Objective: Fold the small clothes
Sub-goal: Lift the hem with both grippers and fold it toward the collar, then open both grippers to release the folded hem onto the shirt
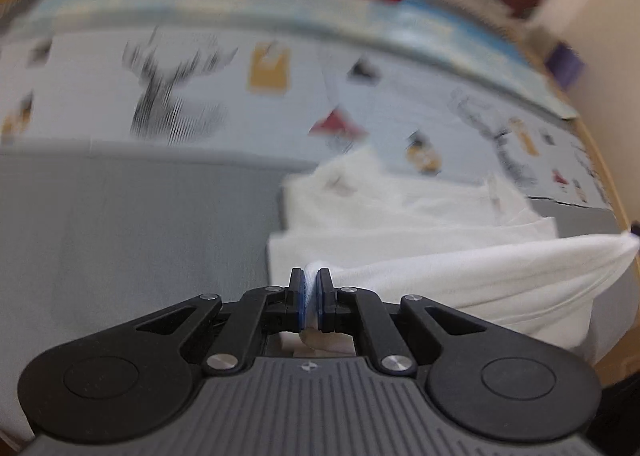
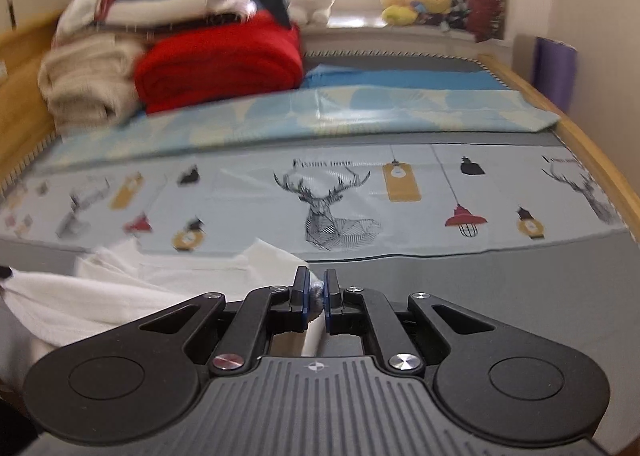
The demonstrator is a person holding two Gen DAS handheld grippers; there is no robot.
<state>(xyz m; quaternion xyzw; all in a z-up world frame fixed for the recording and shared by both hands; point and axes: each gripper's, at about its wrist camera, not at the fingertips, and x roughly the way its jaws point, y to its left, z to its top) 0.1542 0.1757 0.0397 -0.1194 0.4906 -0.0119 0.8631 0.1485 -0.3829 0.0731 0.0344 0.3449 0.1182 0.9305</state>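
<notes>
A small white garment (image 1: pixel 440 256) lies partly on the grey bed surface (image 1: pixel 132 240) and is stretched between my two grippers. My left gripper (image 1: pixel 311 288) is shut on one corner of it, and the cloth runs off to the right. In the right wrist view the same white garment (image 2: pixel 100 296) spreads to the left. My right gripper (image 2: pixel 316 294) is shut on another edge of it, with a grey-white bit of fabric pinched between the blue pads. The left wrist view is blurred.
A pale sheet with deer and lamp prints (image 2: pixel 332 200) lies beyond the garment. A stack of folded blankets, red (image 2: pixel 220 60) and beige (image 2: pixel 88 80), sits at the back left. The wooden bed frame (image 2: pixel 580 144) runs along the right. Plush toys (image 2: pixel 416 0) sit on the windowsill.
</notes>
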